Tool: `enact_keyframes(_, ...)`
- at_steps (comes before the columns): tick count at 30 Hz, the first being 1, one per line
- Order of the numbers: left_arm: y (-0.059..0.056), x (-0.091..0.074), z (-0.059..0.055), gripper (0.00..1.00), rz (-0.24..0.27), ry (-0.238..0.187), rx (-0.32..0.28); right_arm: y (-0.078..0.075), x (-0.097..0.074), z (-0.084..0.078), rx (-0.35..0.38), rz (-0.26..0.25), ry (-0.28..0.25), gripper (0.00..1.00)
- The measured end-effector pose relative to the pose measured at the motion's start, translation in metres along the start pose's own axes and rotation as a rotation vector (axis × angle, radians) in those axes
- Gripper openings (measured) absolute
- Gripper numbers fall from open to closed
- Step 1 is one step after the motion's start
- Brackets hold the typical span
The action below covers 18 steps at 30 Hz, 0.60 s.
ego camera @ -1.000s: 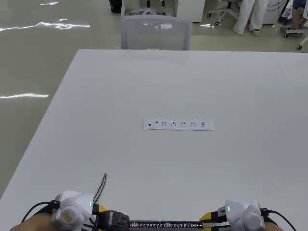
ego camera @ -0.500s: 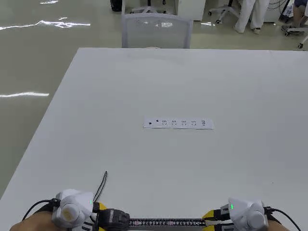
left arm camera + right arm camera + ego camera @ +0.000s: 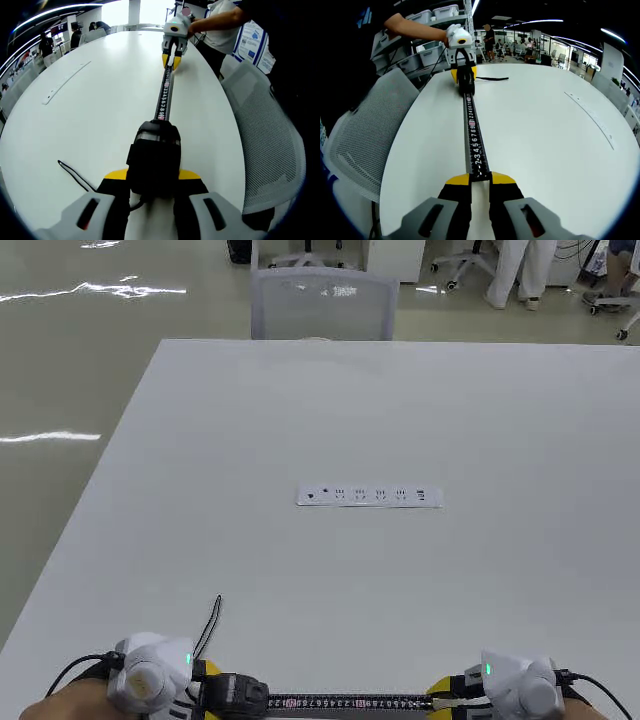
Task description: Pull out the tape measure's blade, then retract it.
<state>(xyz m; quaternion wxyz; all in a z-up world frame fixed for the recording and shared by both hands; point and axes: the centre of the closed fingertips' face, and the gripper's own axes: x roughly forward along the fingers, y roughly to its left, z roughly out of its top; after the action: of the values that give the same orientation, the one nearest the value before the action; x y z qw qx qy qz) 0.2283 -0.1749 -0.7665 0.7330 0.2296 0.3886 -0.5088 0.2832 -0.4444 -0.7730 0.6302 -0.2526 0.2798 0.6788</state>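
The black tape measure case (image 3: 154, 159) sits clamped in my left gripper (image 3: 153, 176), at the near edge of the white table (image 3: 350, 420). Its black blade (image 3: 165, 92) with white numbers runs out straight across the table to my right gripper (image 3: 480, 178), which is shut on the blade's end. In the head view the case (image 3: 236, 695) lies bottom left, the blade (image 3: 350, 704) spans the bottom edge, and my right gripper (image 3: 447, 703) is at the bottom right. A thin black wrist cord (image 3: 208, 626) trails from the case.
A white power strip (image 3: 369, 497) lies flat in the middle of the table. A grey mesh chair (image 3: 323, 304) stands at the far edge. Another mesh chair (image 3: 357, 135) is close behind the near edge.
My right gripper has moved further right with the blade's end, so more blade is out. The left gripper and case have stayed in place.
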Motion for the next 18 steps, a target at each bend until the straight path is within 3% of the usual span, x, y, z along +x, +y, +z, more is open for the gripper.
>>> enact_keyframes(18, -0.0002, 0.0019, 0.0017, 0.30, 0.000, 0.015, 0.012, 0.0046, -0.0003, -0.0063, 0.009, 0.001, 0.031, 0.11)
